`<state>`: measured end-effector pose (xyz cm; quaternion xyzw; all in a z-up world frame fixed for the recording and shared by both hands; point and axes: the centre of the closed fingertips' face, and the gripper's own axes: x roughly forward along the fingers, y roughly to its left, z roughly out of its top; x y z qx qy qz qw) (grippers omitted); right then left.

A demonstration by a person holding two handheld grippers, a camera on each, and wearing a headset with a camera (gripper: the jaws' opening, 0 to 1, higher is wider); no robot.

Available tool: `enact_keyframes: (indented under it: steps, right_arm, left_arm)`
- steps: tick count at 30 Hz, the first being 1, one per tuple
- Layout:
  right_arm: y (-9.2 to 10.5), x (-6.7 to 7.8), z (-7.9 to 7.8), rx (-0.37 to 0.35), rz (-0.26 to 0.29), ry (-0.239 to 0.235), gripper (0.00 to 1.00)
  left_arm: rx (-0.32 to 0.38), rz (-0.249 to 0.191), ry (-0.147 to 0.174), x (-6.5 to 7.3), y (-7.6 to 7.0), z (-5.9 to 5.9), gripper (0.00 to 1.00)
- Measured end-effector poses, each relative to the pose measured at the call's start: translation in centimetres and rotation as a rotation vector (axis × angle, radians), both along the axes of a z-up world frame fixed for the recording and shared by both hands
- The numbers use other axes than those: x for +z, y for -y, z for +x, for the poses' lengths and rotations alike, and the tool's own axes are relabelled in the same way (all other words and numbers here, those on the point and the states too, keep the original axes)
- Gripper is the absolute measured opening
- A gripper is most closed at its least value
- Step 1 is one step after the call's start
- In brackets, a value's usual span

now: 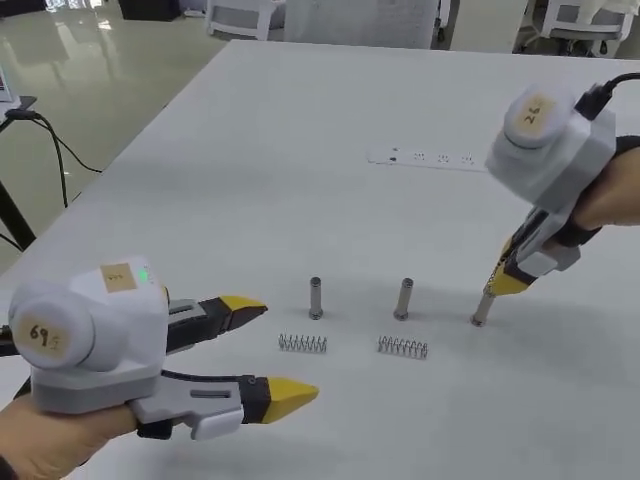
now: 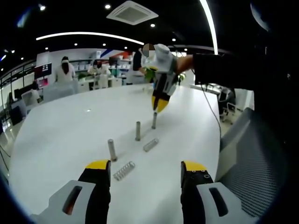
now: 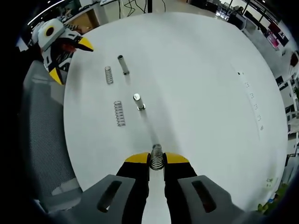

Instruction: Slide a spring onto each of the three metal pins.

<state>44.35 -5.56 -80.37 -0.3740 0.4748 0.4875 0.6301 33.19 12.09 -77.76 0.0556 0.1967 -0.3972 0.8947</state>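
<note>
Three metal pins stand upright in a row on the white table (image 1: 300, 150): the left pin (image 1: 316, 298), the middle pin (image 1: 403, 298) and the right pin (image 1: 482, 309). Two springs lie flat in front of them, one (image 1: 302, 343) by the left pin, one (image 1: 402, 347) by the middle pin. My right gripper (image 1: 505, 284) points down at the top of the right pin, shut on a third spring (image 3: 157, 157), seen end-on between its yellow tips. My left gripper (image 1: 270, 350) hovers open at the near left with nothing in it; both loose springs (image 2: 124, 170) (image 2: 150, 144) lie ahead of its jaws.
A white power strip (image 1: 425, 157) lies flat on the table beyond the pins. Office chairs stand past the far edge. The left table edge runs diagonally, with floor and a black cable beyond it. People stand far off in the left gripper view.
</note>
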Motion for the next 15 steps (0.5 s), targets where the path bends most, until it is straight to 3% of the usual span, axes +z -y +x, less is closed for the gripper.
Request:
enact_keyframes:
  steps: [15]
  right_arm:
    - [0.0, -2.1, 0.2, -0.017, -0.01, -0.011, 0.08]
  left_arm:
    - [-0.008, 0.005, -0.006, -0.2, 0.2, 0.0, 0.55]
